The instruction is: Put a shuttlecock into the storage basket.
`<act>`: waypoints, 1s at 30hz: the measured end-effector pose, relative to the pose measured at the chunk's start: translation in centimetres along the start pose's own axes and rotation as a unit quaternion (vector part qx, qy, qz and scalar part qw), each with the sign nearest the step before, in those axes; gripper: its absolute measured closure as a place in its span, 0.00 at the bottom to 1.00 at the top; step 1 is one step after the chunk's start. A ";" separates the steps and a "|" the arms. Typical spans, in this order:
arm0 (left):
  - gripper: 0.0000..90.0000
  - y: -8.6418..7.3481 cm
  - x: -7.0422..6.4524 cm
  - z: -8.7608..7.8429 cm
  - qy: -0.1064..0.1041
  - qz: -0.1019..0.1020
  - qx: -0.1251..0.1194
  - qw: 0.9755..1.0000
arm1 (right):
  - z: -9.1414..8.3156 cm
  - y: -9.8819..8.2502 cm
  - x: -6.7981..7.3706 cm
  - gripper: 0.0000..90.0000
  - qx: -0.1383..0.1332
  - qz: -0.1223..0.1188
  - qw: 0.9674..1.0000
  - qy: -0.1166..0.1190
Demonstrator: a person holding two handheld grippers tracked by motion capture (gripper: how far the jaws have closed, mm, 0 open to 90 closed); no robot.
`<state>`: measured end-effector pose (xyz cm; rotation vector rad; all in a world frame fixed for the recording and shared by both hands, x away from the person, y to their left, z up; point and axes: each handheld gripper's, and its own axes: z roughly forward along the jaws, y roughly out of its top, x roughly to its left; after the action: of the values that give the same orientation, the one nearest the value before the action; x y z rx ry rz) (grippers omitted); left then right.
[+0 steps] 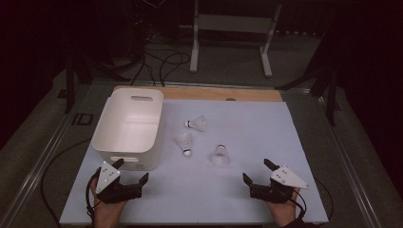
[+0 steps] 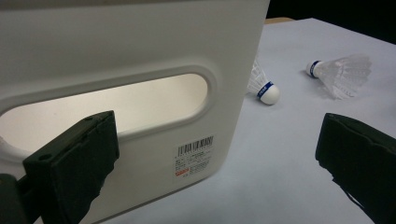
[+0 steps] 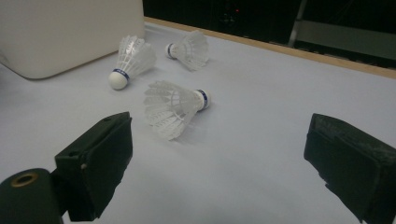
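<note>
Left gripper [image 1: 129, 172] jaws wide, empty, just before bin [image 1: 129, 124] near wall, three shuttlecocks lying on mat [image 1: 247, 128] right of bin: middle [image 1: 185, 142], far [image 1: 196, 124], nearest [image 1: 220, 156], right gripper [image 1: 257, 171] jaws wide, empty, near nearest shuttlecock.

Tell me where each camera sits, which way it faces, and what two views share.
High view: above the near edge, looking forward and down on the table; both hands, left tongs, right tongs.
Left gripper view: on the left tongs, facing the white bin.
Right gripper view: on the right tongs, facing the nearest shuttlecock.
All three views share the bin and shuttlecocks.
</note>
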<state>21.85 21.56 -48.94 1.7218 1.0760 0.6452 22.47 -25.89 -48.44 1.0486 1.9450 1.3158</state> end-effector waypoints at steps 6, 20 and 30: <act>0.00 0.0 -0.2 0.1 0.000 0.003 0.004 1.000 | 0.0 0.0 -0.3 0.09 0.003 0.009 1.000 0.004; 0.00 0.0 -0.5 0.2 -0.005 0.012 0.006 1.000 | 1.0 0.2 0.0 0.08 0.025 0.005 1.000 0.007; 0.00 -0.1 -0.7 0.4 -0.008 0.018 0.010 1.000 | 2.1 0.9 -0.1 0.08 0.033 0.008 0.999 0.003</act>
<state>21.76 20.78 -49.15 1.7654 1.0460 0.6448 24.41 -24.75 -48.38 1.0949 2.0011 1.2726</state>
